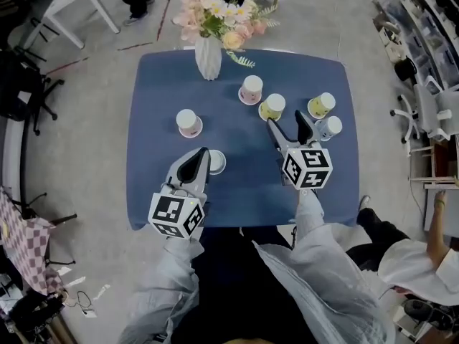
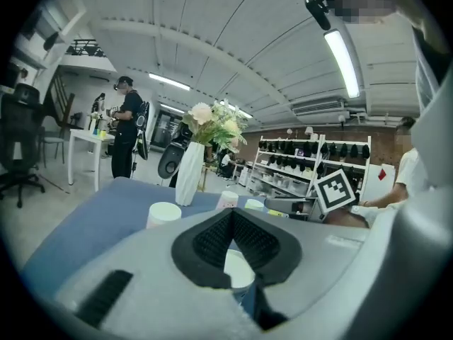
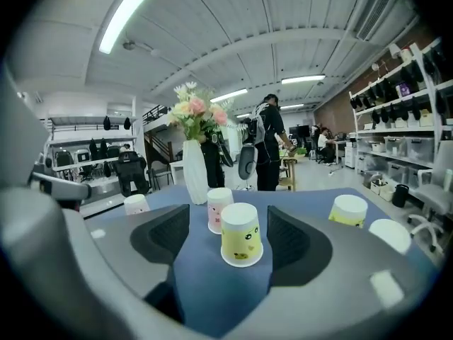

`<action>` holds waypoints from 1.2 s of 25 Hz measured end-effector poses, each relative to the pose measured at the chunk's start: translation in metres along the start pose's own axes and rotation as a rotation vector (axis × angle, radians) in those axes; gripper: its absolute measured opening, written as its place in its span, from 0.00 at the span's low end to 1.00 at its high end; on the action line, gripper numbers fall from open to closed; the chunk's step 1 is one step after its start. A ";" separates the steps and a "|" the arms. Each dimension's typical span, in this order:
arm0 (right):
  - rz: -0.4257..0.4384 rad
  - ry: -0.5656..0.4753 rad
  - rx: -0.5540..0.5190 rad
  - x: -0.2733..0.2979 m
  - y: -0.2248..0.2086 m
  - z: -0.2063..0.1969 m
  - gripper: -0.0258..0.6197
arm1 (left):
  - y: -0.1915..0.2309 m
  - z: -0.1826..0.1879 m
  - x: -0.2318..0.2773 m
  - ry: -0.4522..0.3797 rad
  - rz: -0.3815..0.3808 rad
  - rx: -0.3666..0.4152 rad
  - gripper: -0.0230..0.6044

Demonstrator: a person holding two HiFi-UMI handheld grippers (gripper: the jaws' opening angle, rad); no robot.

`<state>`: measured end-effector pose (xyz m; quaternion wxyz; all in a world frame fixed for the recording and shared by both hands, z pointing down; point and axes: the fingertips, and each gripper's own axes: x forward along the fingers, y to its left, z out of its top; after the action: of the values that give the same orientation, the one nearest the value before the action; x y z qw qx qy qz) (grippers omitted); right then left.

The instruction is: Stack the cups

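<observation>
Several paper cups stand upside down on the blue table (image 1: 158,192). My right gripper (image 1: 288,125) (image 3: 228,234) is open, and a yellow cup (image 1: 272,107) (image 3: 241,234) stands just beyond its fingertips, in line with the gap. Behind that is a pink cup (image 1: 251,89) (image 3: 218,209). To the right are another yellow cup (image 1: 321,105) (image 3: 350,210) and a white cup (image 1: 329,127) (image 3: 388,234). My left gripper (image 1: 201,156) (image 2: 231,215) is shut, its tips right beside a small white cup (image 1: 216,161) (image 2: 237,268). A pinkish cup (image 1: 189,122) (image 2: 163,214) stands farther ahead.
A white vase of flowers (image 1: 209,56) (image 2: 189,173) (image 3: 195,171) stands at the table's far edge. A person in black (image 2: 127,137) is by a white desk beyond. Office chairs and shelving ring the table.
</observation>
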<state>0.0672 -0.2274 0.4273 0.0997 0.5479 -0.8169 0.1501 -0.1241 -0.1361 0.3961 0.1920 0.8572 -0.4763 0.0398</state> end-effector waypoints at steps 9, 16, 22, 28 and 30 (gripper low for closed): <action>0.008 0.054 -0.050 0.061 -0.016 -0.028 0.56 | 0.020 -0.017 0.001 0.016 0.102 -0.035 0.03; 0.007 0.050 -0.085 0.059 -0.016 -0.026 0.45 | 0.014 -0.019 -0.003 0.017 0.118 -0.033 0.03; 0.058 0.034 -0.112 0.028 -0.005 -0.014 0.46 | -0.005 -0.017 -0.010 0.012 0.104 -0.023 0.03; 0.118 0.017 -0.116 -0.020 0.022 -0.012 0.45 | -0.026 -0.022 -0.022 0.021 0.079 -0.009 0.03; 0.135 0.020 -0.114 -0.037 0.029 -0.017 0.45 | -0.034 -0.024 -0.025 0.022 0.075 -0.004 0.03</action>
<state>0.0544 -0.1789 0.4267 0.1284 0.4836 -0.8581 0.1152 -0.1066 -0.0908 0.4019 0.1975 0.8379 -0.5058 0.0555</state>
